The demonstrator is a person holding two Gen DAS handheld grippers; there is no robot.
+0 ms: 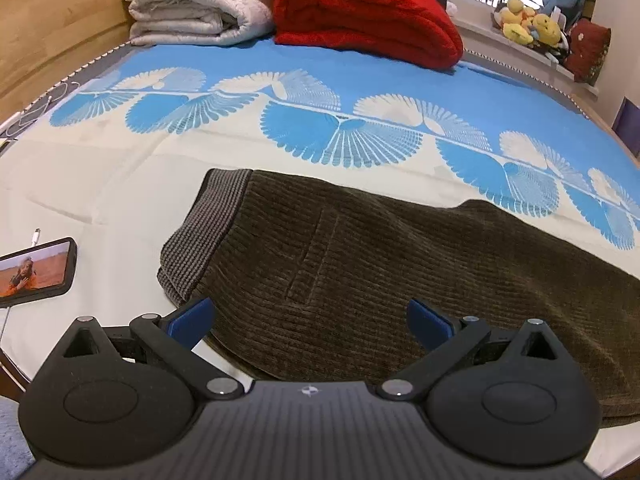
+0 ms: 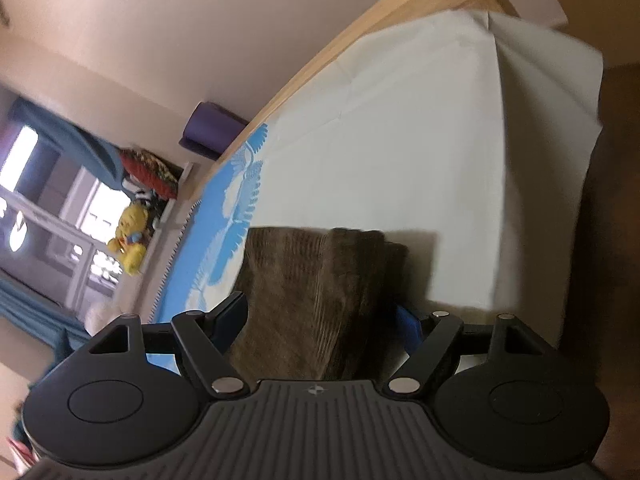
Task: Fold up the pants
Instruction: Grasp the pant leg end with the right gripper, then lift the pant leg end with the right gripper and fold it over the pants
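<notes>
Dark brown corduroy pants (image 1: 360, 264) lie on the bed, with the grey ribbed waistband (image 1: 200, 232) at the left and the legs running off to the right. My left gripper (image 1: 310, 320) is open and hovers over the near edge of the pants by the waistband, with nothing between its blue pads. In the right wrist view my right gripper (image 2: 320, 320) is wide open around a bunched end of the pants (image 2: 312, 300), which passes between the fingers; the pads do not pinch it.
The bed has a white and blue patterned sheet (image 1: 280, 132). A folded white duvet (image 1: 200, 0) and a red blanket (image 1: 368, 20) sit at the far end. A phone (image 1: 36, 276) lies left of the pants. A wooden bed frame (image 2: 360, 40) borders the sheet.
</notes>
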